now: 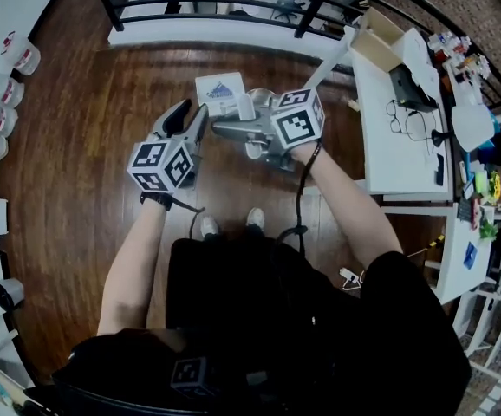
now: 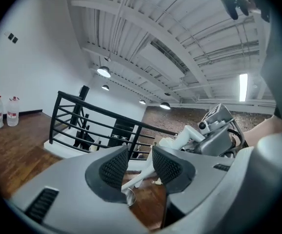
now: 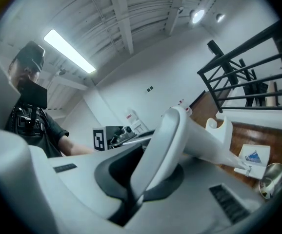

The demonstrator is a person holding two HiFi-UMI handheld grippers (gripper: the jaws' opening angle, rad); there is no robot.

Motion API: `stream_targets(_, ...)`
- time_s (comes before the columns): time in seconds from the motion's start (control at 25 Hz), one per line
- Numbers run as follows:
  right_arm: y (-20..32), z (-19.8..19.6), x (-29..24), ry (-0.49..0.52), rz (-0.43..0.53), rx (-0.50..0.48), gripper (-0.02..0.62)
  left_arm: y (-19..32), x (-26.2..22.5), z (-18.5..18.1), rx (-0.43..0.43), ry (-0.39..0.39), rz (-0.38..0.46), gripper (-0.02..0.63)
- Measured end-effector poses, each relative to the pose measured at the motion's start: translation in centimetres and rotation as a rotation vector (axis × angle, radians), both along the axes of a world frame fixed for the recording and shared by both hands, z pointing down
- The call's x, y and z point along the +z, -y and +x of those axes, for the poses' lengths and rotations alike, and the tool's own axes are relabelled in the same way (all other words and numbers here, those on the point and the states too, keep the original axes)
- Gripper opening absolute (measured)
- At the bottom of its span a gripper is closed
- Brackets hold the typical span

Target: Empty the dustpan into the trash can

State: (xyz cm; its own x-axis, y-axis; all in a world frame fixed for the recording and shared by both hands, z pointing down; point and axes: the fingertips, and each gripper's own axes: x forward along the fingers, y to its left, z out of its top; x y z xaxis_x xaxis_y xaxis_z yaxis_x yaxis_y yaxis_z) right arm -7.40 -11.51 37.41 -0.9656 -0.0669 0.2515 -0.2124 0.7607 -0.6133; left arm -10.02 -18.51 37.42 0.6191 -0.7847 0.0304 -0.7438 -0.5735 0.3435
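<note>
In the head view the white dustpan (image 1: pixel 220 92), with a blue label, hangs above the wooden floor in front of me. Its long white handle (image 3: pixel 172 135) is clamped between the jaws of my right gripper (image 1: pixel 220 129) (image 3: pixel 146 172), which points left. The pan end (image 3: pixel 253 157) shows beyond the jaws, with the shiny steel trash can (image 3: pixel 271 179) (image 1: pixel 263 99) just under it. My left gripper (image 1: pixel 185 113) (image 2: pixel 140 162) is held beside the dustpan's left edge, jaws apart with nothing between them. Through the gap I see the handle and the can's rim (image 2: pixel 130 197).
A black railing (image 1: pixel 233 7) runs along the far edge of the floor. White tables (image 1: pixel 398 137) with clutter stand to the right. Water bottles (image 1: pixel 8 59) line the left wall. My shoes (image 1: pixel 207 225) are just below the grippers.
</note>
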Motion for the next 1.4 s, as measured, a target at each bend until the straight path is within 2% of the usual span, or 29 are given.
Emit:
stream_targets(0.16, 0.7, 0.3, -0.9, -0.002, 0.022, 0.054, 0.008, 2.1, 1.7, -0.2, 0.023, -0.103, -0.102, 0.161)
stream_targets(0.32, 1.4, 0.9, -1.9, -0.018, 0.046, 0.097, 0.008, 4.4, 4.4, 0.9, 0.073, -0.286, -0.291, 0.164)
stream_targets(0.4, 1.7, 1.6, -2.5, -0.021, 0.051, 0.119, 0.008, 5.3, 5.4, 2.4, 0.1, -0.395, -0.396, 0.164)
stream_targets(0.56, 2.3, 3.7, -3.3, -0.037, 0.057, 0.155, 0.008, 6.8, 7.8, 6.9, 0.146, -0.519, -0.554, 0.164)
stream_targets(0.64, 2.7, 5.2, -3.4, -0.045, 0.06, 0.168, 0.008, 7.4, 8.7, 9.3, 0.17, -0.608, -0.636, 0.168)
stream_targets(0.84, 3.2, 9.5, -4.1, -0.052, 0.069, 0.186, 0.008, 9.6, 11.2, 14.1, 0.13, -0.962, -0.843, 0.286)
stream_targets(0.92, 3.2, 11.5, -4.6, -0.05, 0.074, 0.188, 0.008, 10.3, 12.2, 16.2, 0.111, -1.046, -0.897, 0.322)
stream_targets(1.04, 3.2, 14.6, -5.7, -0.037, 0.088, 0.191, 0.009, 11.0, 12.8, 20.4, 0.131, -1.094, -0.941, 0.347)
stream_targets(1.16, 2.8, 17.7, -6.5, -0.038, 0.104, 0.173, 0.008, 11.2, 12.8, 25.2, 0.147, -1.1, -0.974, 0.347)
stream_targets(1.4, 1.7, 22.2, -7.0, -0.061, 0.126, 0.125, 0.009, 11.5, 12.3, 32.6, 0.153, -1.176, -1.041, 0.347)
